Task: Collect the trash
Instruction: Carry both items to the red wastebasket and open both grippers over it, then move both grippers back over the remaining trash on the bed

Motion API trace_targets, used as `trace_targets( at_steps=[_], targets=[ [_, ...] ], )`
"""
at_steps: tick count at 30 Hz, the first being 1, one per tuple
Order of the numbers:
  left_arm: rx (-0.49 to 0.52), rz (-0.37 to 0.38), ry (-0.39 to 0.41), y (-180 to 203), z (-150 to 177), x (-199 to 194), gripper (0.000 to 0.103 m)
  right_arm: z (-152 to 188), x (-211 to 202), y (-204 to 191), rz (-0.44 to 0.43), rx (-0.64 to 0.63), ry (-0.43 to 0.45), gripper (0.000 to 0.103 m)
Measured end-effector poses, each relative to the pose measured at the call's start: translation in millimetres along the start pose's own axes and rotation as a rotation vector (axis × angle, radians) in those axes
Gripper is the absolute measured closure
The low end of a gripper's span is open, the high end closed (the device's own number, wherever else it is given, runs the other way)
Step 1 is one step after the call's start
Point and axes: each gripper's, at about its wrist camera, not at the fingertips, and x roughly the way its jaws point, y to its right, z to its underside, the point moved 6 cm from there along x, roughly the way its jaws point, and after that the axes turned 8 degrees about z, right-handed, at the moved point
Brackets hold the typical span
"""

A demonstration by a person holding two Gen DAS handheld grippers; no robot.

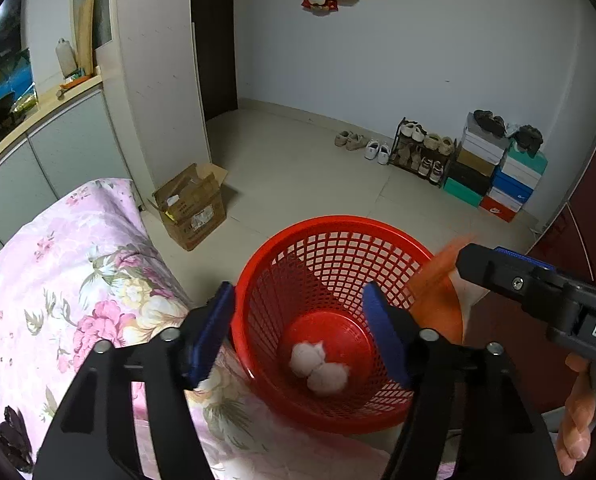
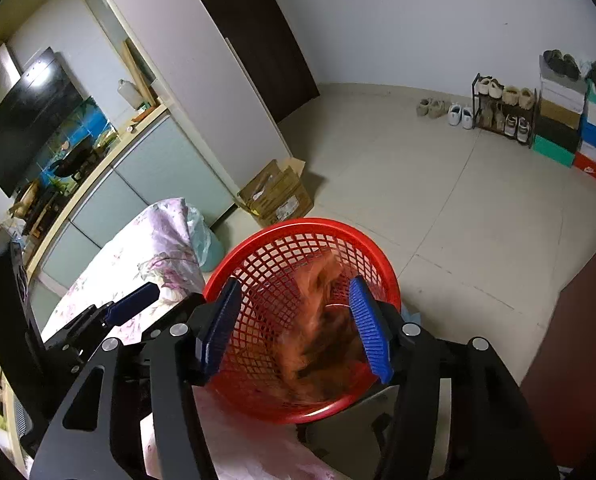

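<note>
Both tools, left tool (image 1: 298, 336) and right tool (image 2: 293, 328), gape empty over my red basket (image 1: 338, 228). Orange wrapper (image 2: 318, 320) and tissue wads (image 1: 318, 364) look light, soft; I'd pinch loose edges.

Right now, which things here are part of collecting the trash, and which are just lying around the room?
Part of the job:
- red mesh basket
- two white crumpled wads on its bottom
- blurred orange piece dropping in
- left gripper, open
- right gripper, open

Just lying about:
- open cardboard box
- shoe rack
- stacked shoeboxes
- floral bedcover
</note>
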Motion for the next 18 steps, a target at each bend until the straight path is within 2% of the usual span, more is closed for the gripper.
trace_targets(
  at_steps=[3,8,18],
  targets=[
    [-0.010,0.003,0.001,-2.2,1.0,-2.4,0.029,1.0,-0.9,0.7,-0.005,0.003,-0.003,0.046],
    [-0.047,-0.002,0.029,-13.1,2.5,-21.8,0.024,-0.2,-10.4,3.3,-0.013,0.006,0.012,0.044],
    [-0.095,-0.060,0.117,-37.8,8.8,-79.4,0.021,4.8,-41.3,-21.6,-0.029,-0.069,0.095,0.042]
  ],
)
